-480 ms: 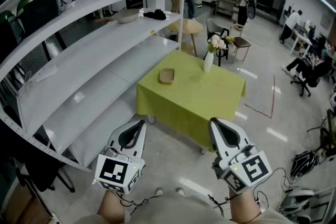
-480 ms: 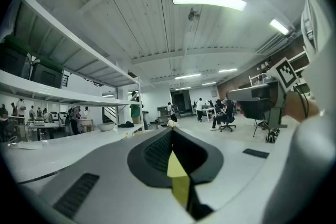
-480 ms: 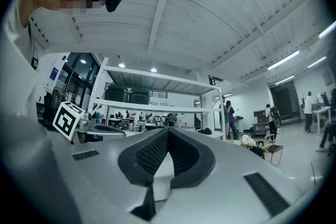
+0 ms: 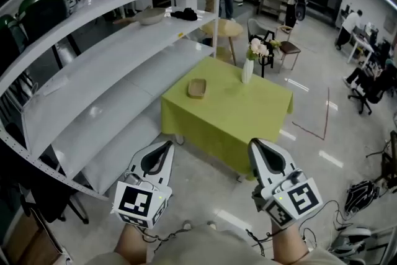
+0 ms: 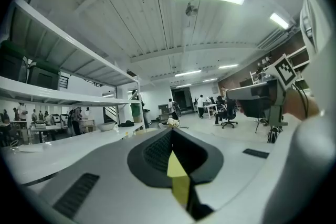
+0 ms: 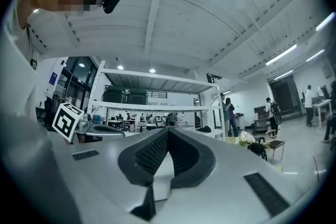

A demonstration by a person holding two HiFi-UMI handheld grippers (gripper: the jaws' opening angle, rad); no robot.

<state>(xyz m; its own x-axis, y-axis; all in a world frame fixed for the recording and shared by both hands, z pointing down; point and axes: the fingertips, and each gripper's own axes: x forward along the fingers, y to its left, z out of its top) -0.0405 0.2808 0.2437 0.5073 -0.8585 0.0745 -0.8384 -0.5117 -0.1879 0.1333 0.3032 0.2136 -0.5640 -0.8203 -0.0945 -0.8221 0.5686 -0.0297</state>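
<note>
Fingers of left gripper (image 4: 165, 146), right gripper (image 4: 254, 144) stay clenched, empty; green table (image 4: 229, 118) barely shifted.

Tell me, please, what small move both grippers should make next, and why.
Probably carry both forward toward the green-clothed table. The left gripper and right gripper have their jaws together on nothing and hang above the floor, short of the table's near edge, while the wooden tray and flower vase stand farther back on it.
</note>
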